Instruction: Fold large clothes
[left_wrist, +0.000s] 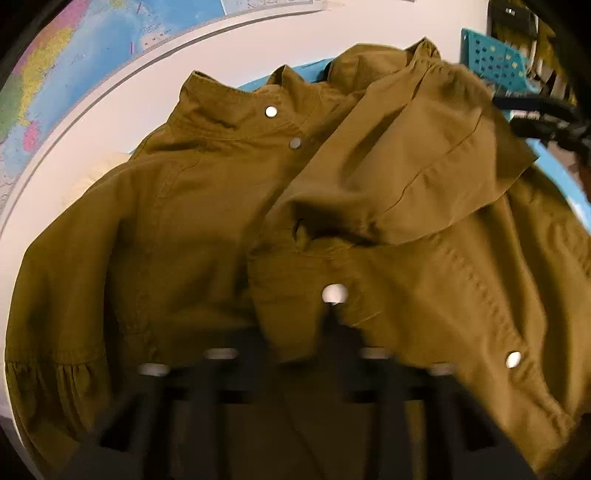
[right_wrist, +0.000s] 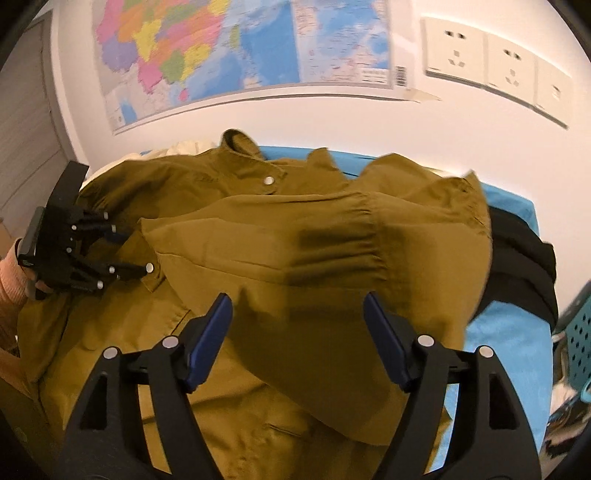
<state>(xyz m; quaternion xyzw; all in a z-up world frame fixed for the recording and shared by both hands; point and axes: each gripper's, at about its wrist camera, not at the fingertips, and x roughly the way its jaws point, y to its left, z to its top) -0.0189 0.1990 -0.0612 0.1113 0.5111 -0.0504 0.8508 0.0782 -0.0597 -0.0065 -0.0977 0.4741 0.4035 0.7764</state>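
The right gripper (right_wrist: 297, 332) hangs nearest, its blue-padded jaws wide apart above the olive-brown cotton jacket (right_wrist: 258, 240), nothing between them. Under those jaws lies a sleeve with a gathered cuff (right_wrist: 354, 240), folded across the jacket's body toward its front placket. The jacket is spread over a bright blue cloth-covered surface (right_wrist: 502, 332) whose kind I cannot make out; blue shows along the right edge and behind the collar. At the jacket's left side, the left gripper (right_wrist: 129, 254) has its jaws drawn nearly together at a fabric edge beside a silver snap button (right_wrist: 149, 267); the left wrist view is too blurred to show whether cloth is pinched. A peach-coloured sleeve (right_wrist: 11, 280) shows behind that gripper. A black garment (right_wrist: 524, 254) lies at the right edge. Farther back, the jacket's stand-up collar (left_wrist: 236, 99) faces a white wall carrying a coloured map (right_wrist: 229, 48) and white wall sockets (right_wrist: 495, 59).
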